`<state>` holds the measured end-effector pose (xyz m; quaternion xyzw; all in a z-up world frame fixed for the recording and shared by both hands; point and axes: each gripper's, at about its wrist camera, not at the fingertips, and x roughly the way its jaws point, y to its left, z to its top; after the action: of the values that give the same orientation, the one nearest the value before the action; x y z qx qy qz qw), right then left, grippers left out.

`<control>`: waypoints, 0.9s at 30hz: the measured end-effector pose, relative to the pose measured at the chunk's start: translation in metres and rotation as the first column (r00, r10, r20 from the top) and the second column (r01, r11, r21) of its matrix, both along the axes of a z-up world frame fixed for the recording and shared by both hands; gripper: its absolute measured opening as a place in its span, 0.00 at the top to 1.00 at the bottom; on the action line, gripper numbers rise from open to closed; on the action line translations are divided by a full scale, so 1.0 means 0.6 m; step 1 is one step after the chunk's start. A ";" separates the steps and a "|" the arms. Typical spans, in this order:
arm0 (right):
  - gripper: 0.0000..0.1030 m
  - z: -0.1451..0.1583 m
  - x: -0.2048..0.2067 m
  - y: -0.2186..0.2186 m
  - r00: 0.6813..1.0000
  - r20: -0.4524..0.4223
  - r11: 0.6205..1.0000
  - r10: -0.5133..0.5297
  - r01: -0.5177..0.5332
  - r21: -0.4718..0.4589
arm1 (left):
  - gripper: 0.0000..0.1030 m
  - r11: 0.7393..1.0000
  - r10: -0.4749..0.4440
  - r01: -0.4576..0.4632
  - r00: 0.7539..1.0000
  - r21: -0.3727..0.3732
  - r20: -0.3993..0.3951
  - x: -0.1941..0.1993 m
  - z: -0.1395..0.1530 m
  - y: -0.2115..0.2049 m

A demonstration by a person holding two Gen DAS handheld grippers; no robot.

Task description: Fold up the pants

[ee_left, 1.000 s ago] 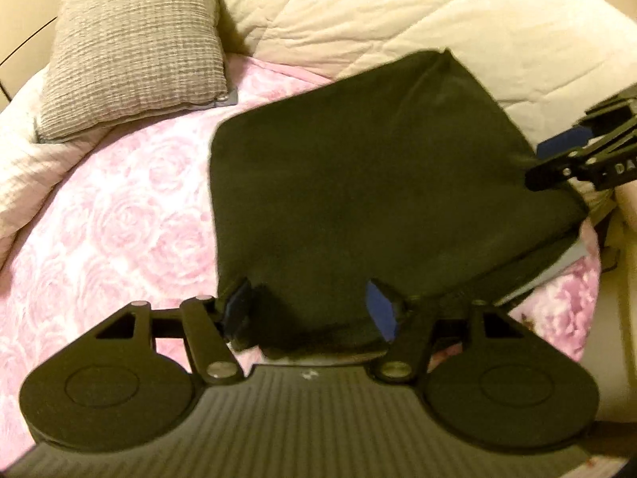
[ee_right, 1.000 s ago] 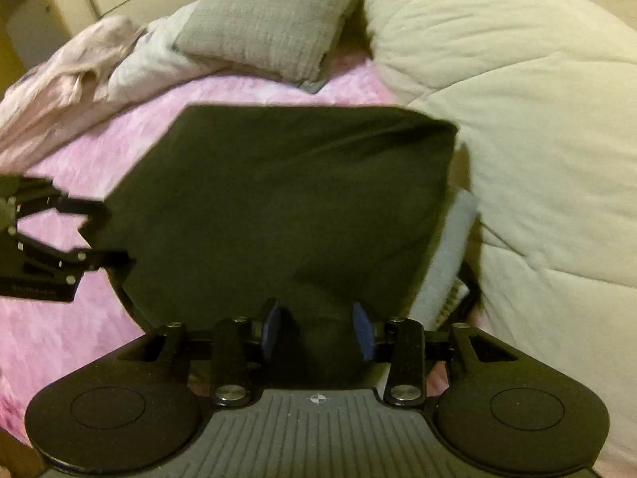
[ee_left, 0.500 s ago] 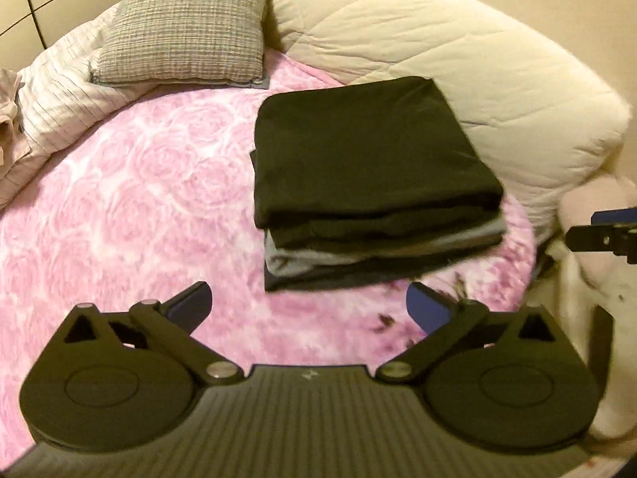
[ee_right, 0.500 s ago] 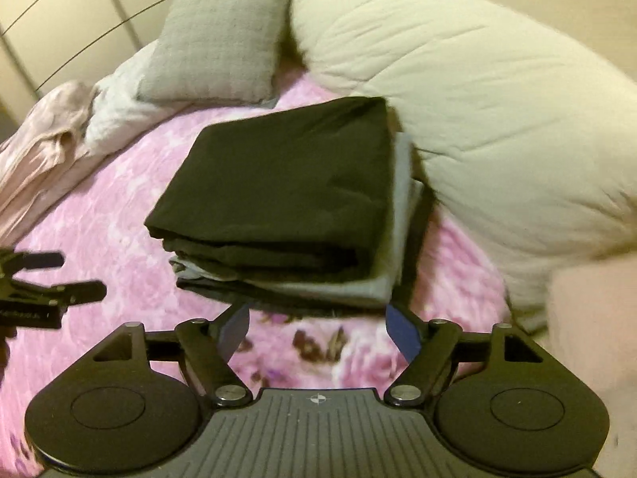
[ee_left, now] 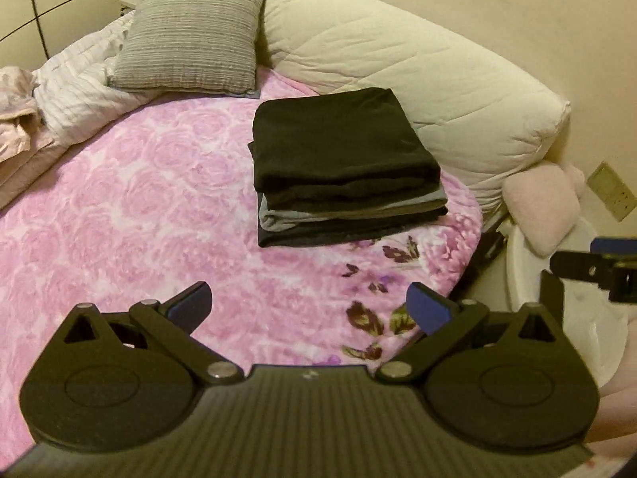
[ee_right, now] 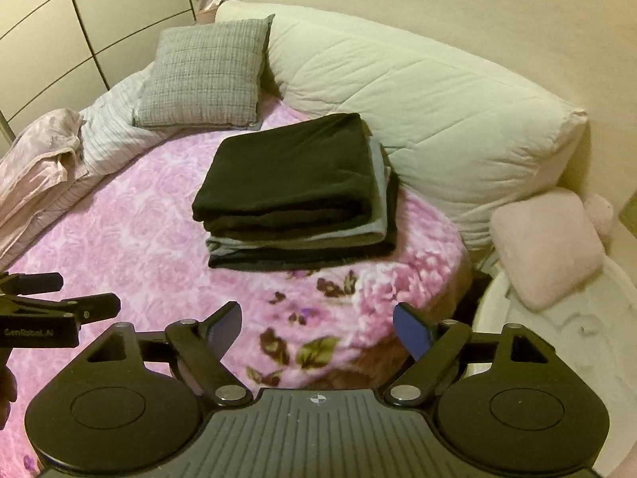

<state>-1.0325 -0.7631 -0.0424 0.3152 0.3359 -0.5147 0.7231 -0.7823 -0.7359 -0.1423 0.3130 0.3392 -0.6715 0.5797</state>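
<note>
Pink floral blanket (ee_left: 119, 207) is covering bed; cream duvet (ee_left: 398, 79) is lying bunched along wall. Grey pillow (ee_left: 191, 36) is resting at far edge. Folded black pants (ee_left: 338, 147) are sitting on top of clothes stack (ee_left: 350, 223) near duvet. Left gripper (ee_left: 308, 308) and right gripper (ee_right: 316, 328) are hovering apart from stack, fingers spread wide, gripping nothing.

Both tools are matte black plastic. The left gripper (ee_left: 308, 304) has a ribbed grey-black centre deck, two round discs with recessed circles, triangular cut-outs and silver pivot screws; its fingers (ee_left: 428, 310) carry blue pads. The right gripper (ee_right: 316, 324) is built alike, with a small crosshair mark on its deck.
</note>
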 end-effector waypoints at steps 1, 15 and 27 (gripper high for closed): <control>0.21 0.003 0.001 0.008 1.000 0.003 1.000 -0.003 0.003 -0.001 | 0.01 1.000 0.009 -0.009 1.000 0.003 -0.010 0.001 0.003 0.007; 0.15 0.021 0.007 0.039 0.999 -0.030 0.999 0.029 -0.029 -0.018 | 0.01 0.996 0.092 -0.092 0.995 0.009 -0.040 -0.012 0.031 0.047; 0.14 0.037 0.007 0.050 0.999 -0.014 0.999 0.035 -0.035 -0.030 | 0.01 0.992 0.123 -0.124 0.992 -0.012 -0.034 -0.014 0.049 0.066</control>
<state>-1.0284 -0.7328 -0.0202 0.2947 0.3385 -0.5091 0.7344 -0.7906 -0.6963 -0.1129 0.2763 0.3628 -0.6417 0.6166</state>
